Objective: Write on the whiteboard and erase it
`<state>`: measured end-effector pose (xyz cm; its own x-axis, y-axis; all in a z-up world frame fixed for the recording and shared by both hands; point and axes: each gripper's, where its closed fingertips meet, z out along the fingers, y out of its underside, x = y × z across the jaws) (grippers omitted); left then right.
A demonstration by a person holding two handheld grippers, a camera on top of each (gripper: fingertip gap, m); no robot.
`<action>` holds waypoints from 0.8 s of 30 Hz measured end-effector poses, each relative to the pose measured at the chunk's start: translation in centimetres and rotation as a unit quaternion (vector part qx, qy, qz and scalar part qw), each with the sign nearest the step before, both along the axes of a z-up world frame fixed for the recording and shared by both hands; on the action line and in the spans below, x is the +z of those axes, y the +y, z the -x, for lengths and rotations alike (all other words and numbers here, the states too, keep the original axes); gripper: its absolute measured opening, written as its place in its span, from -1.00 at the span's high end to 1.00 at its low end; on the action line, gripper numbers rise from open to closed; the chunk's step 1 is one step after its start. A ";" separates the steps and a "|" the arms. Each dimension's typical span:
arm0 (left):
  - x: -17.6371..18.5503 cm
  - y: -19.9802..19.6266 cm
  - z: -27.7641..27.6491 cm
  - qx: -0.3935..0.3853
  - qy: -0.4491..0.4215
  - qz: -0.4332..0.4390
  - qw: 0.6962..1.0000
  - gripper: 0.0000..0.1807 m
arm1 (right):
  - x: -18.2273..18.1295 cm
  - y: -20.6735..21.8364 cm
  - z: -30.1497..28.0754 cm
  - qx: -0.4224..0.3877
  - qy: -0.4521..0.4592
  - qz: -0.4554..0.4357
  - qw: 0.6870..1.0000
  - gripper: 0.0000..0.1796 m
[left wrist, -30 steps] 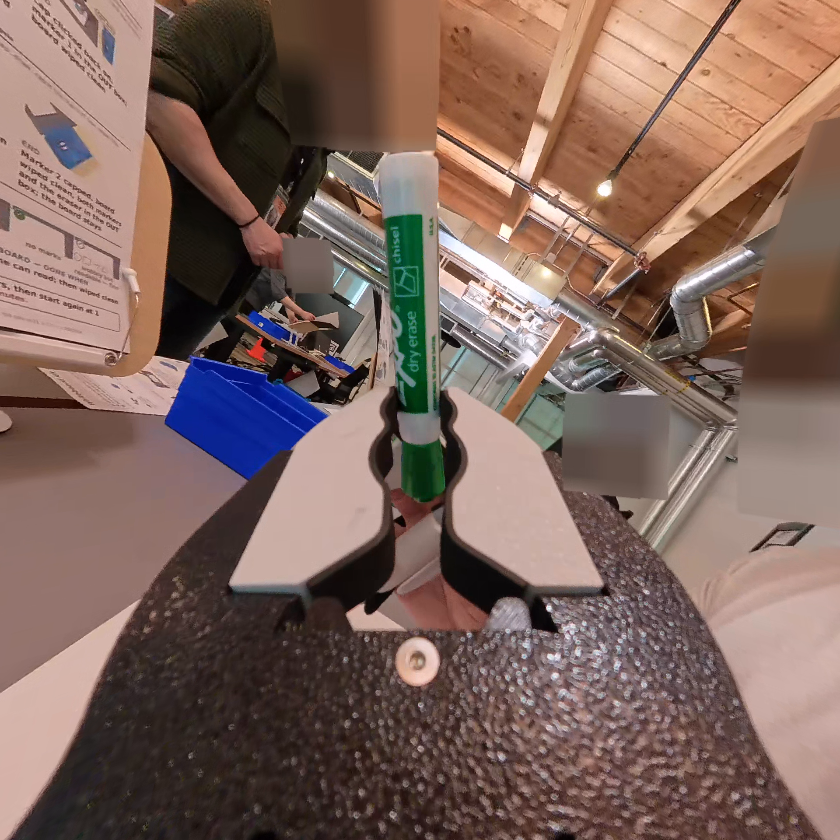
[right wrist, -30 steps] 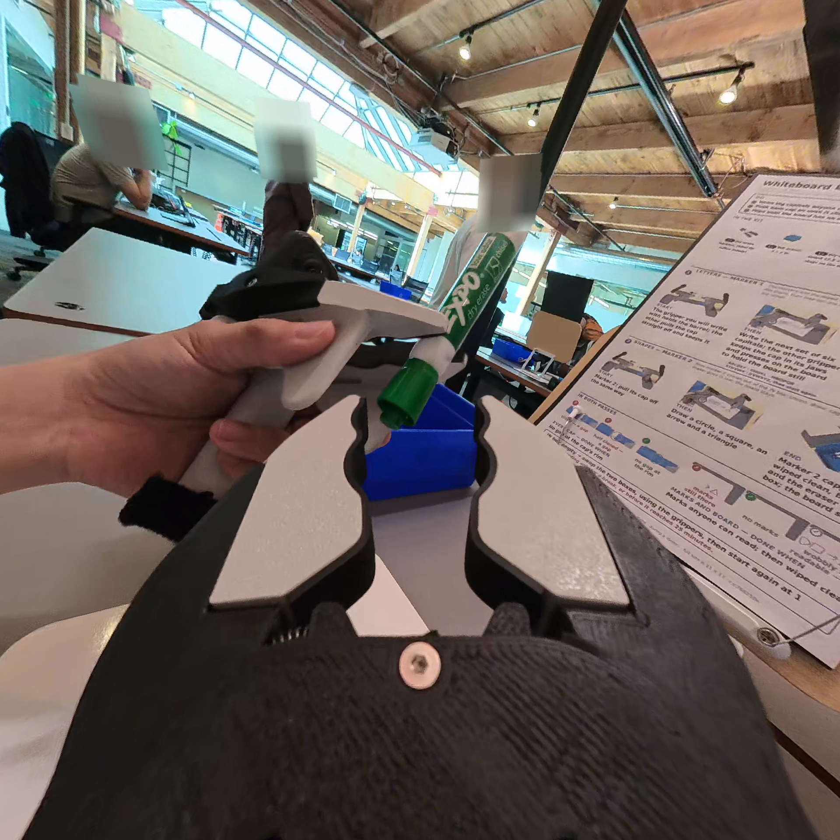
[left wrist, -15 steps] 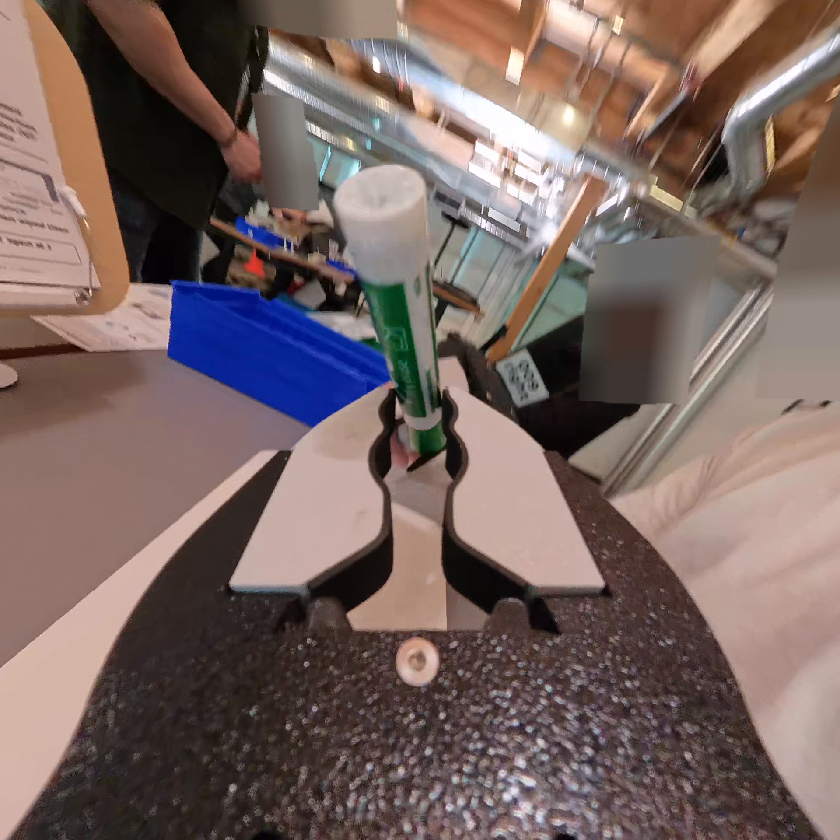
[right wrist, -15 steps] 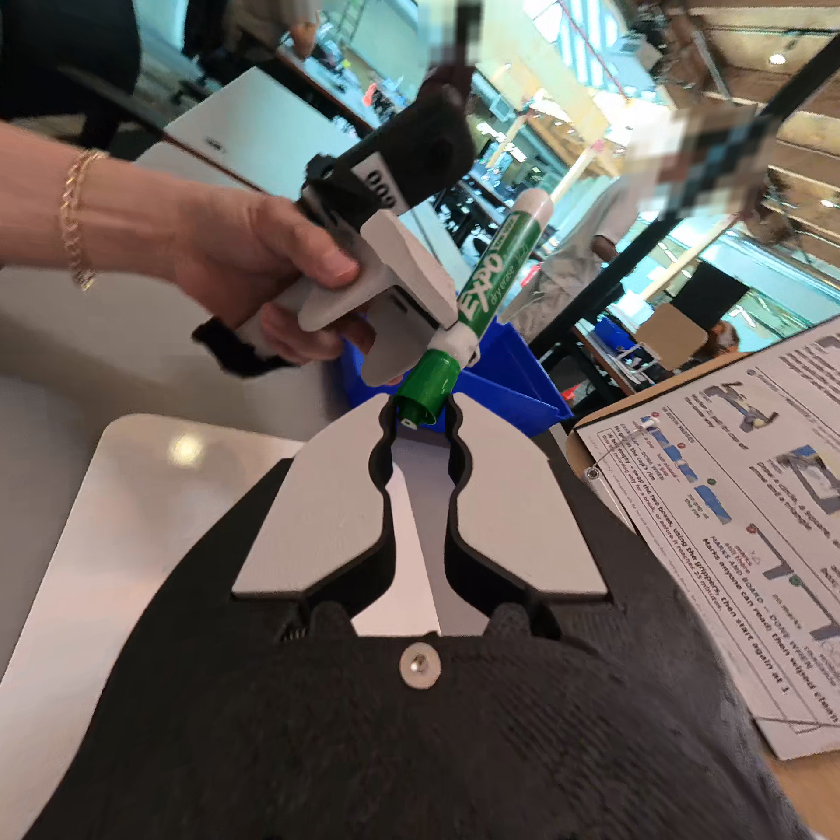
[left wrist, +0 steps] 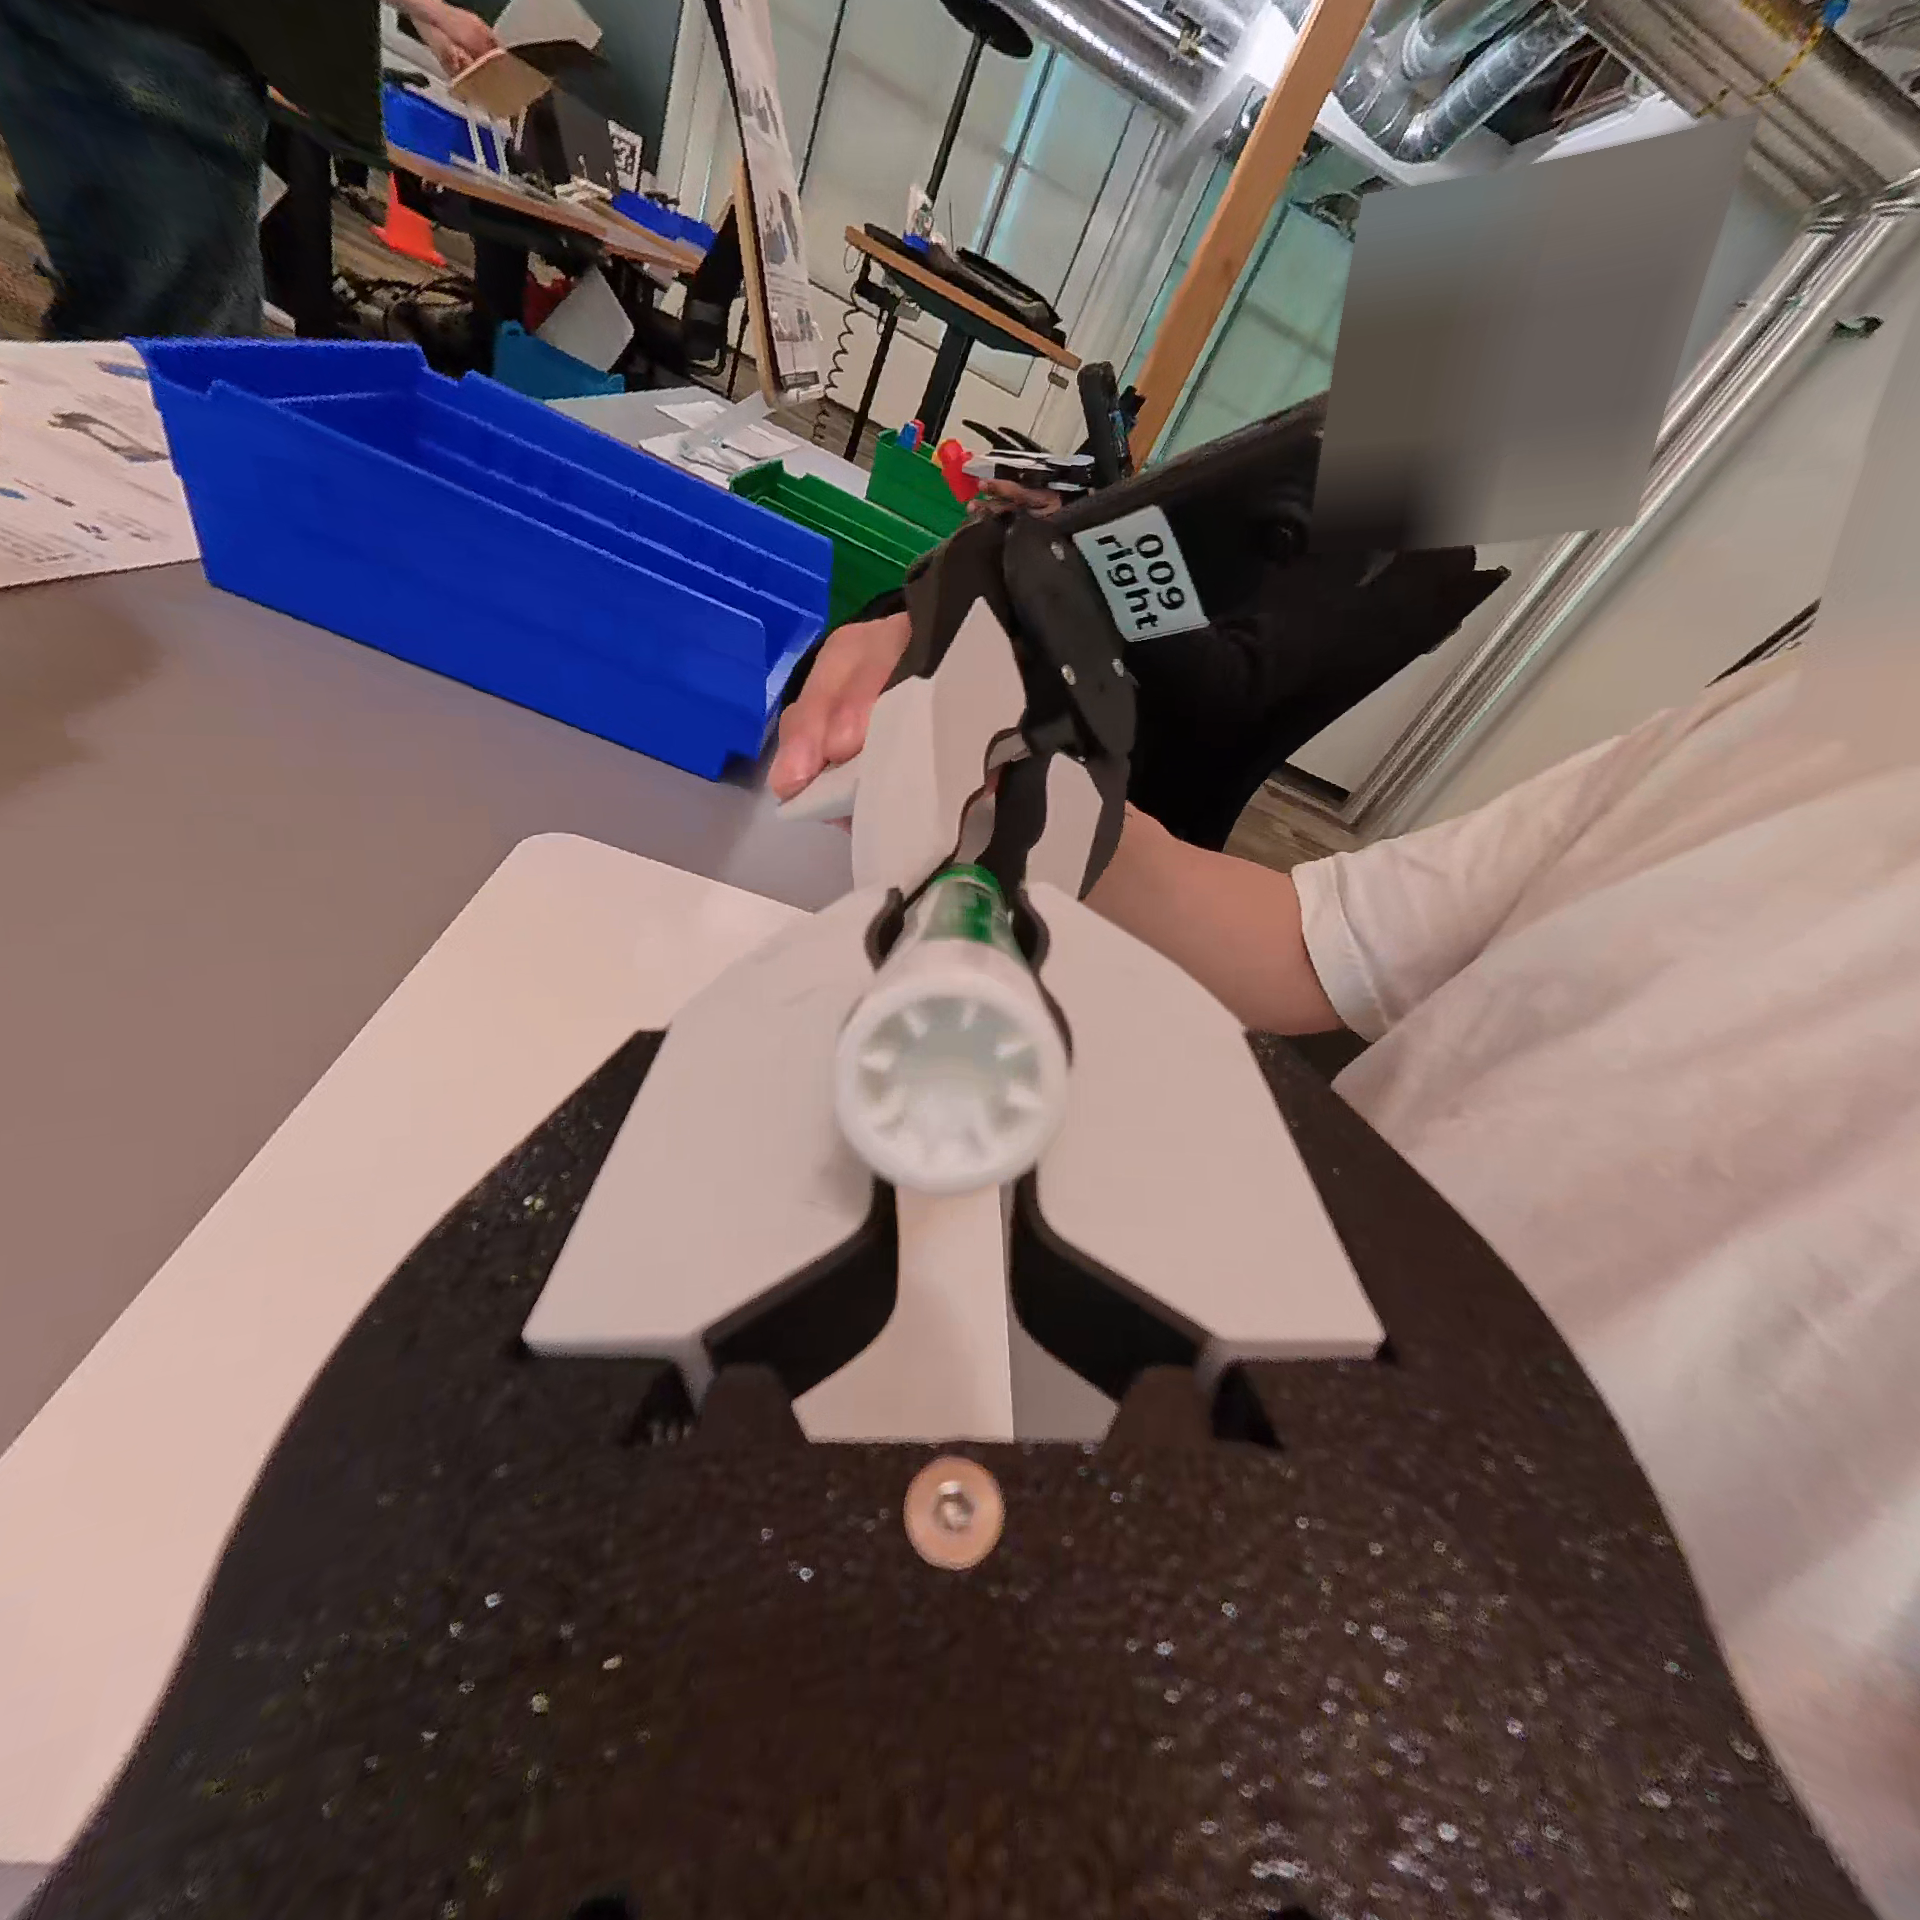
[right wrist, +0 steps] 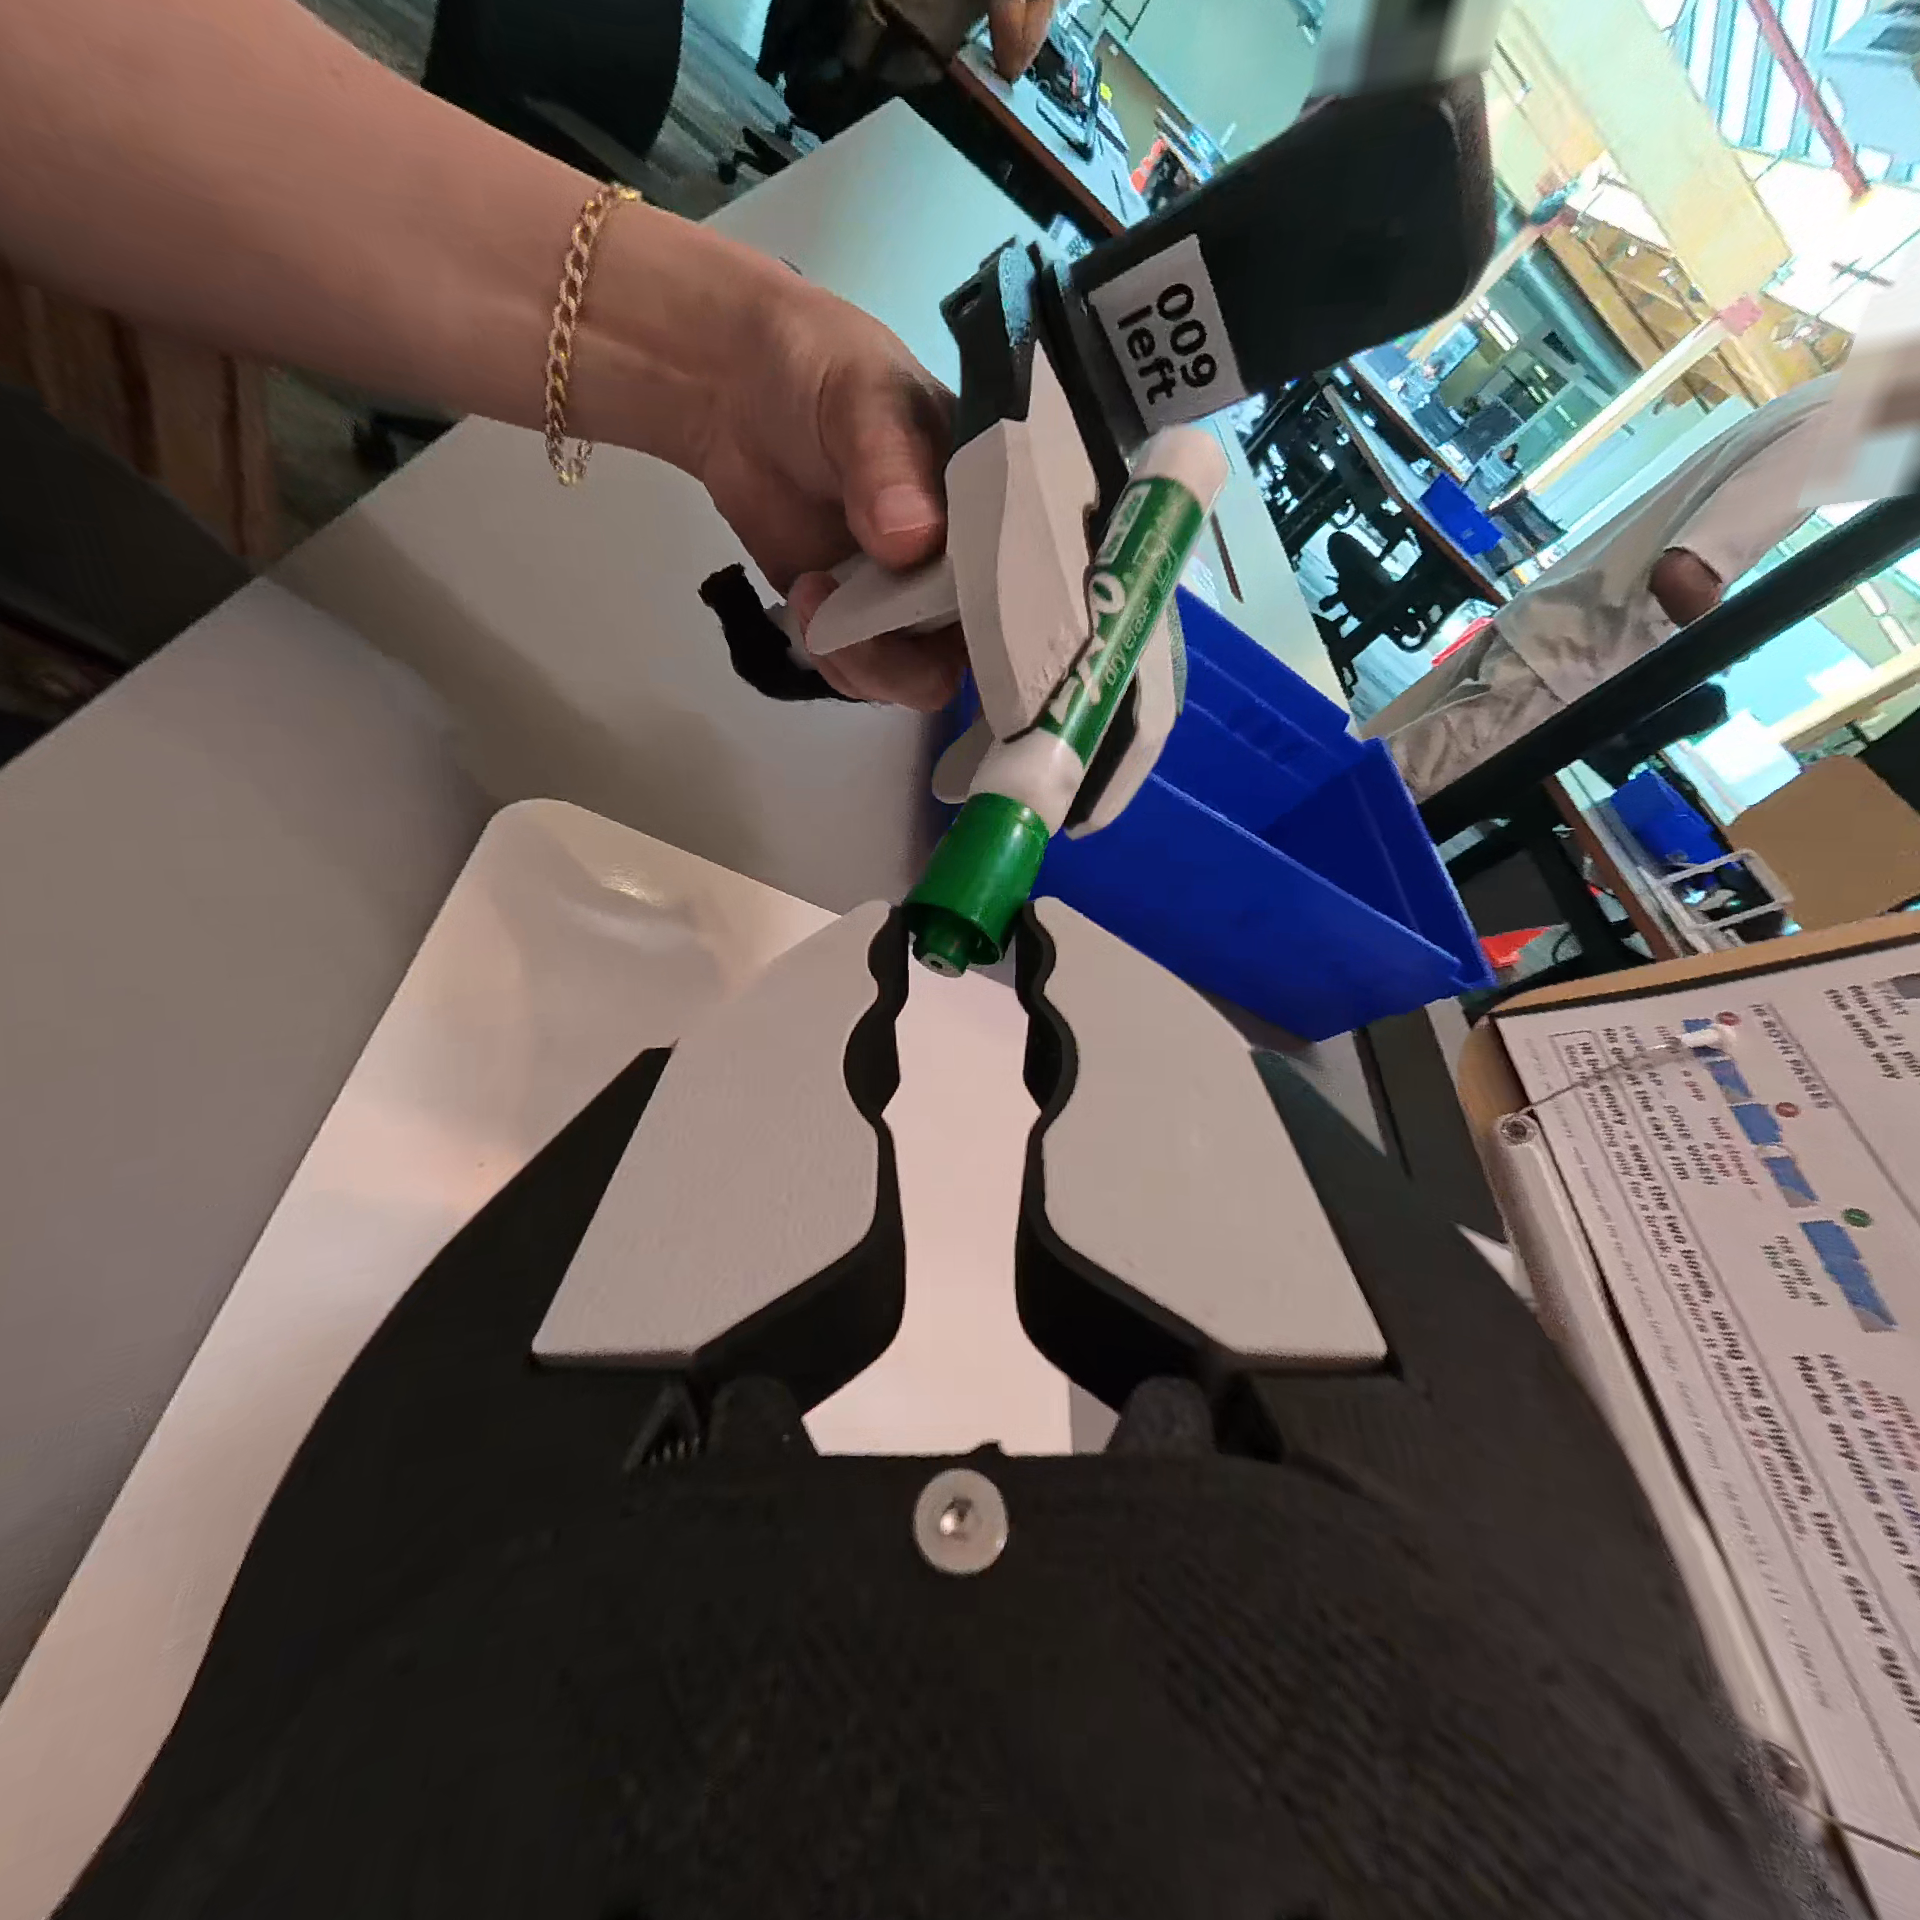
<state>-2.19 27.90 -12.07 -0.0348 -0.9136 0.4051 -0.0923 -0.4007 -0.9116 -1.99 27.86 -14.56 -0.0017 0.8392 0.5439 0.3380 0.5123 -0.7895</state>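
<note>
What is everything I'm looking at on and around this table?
Marker: one, white barrel with green label, held in the left claw, green cap pointing down.
Whiteboard: one, white, flat on the grey table.
Storage bin: one, blue, behind the whiteboard.
Bins: green, beyond the blue one.
Instruction sheet: one, white, propped at right.
Left claw: shut on the marker.
Right claw: open, its tips either side of the cap.

The left black gripper with grey fingers (right wrist: 1049, 769) is clamped, tilted downward toward the right one. The right gripper (right wrist: 961, 935) has its fingers slightly apart, tips facing the left's.
</note>
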 end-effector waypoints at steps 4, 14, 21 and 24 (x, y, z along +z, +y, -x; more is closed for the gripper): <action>-0.5 -0.1 -0.1 0.007 0.011 -0.029 0.999 0.79 | -0.6 -0.1 -0.1 0.006 -0.004 0.030 1.000 0.77; -0.7 0.3 -0.1 0.056 0.012 -0.114 0.992 0.79 | 0.0 0.2 0.0 -0.003 0.072 0.184 0.980 0.63; -2.0 -0.3 -0.6 0.053 0.076 -0.190 0.977 0.80 | -1.6 -0.3 0.2 -0.014 -0.020 0.241 0.970 0.79; -2.7 -0.3 -0.6 0.048 0.104 -0.197 0.974 0.80 | -2.8 -0.1 0.2 -0.045 -0.079 0.209 0.974 0.79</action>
